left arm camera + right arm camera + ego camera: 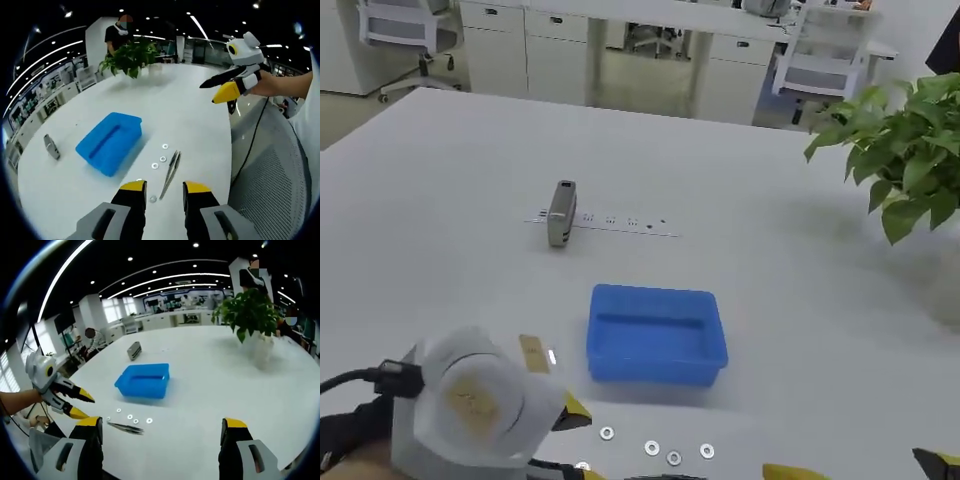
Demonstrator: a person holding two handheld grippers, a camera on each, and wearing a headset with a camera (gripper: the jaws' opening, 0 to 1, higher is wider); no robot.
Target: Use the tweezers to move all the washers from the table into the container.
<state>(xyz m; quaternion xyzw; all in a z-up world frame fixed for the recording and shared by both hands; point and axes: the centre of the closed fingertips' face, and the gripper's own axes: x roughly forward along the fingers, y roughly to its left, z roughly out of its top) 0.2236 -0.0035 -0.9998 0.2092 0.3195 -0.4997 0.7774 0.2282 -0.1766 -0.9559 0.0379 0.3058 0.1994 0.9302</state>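
Left gripper (165, 186) and right gripper (160, 425) both hang released, empty. Tweezers (171, 172) and washers (159, 160) lie near the blue container (110, 142); I'd pinch the tweezers mid-length, squarely.

We find the right claw (860, 471) cut off by the head view's near edge, and the plant (910, 150) by its right edge.

— What does your right camera give you?
— My right gripper (160, 426), jaws wide apart above the white table (225, 385). The tweezers (125, 427) lie by its left jaw, with the washers (130, 416) just beyond and the blue container (142, 380) behind them.
— Anything else?
— My left gripper (90, 408) at the left edge, jaws parted.
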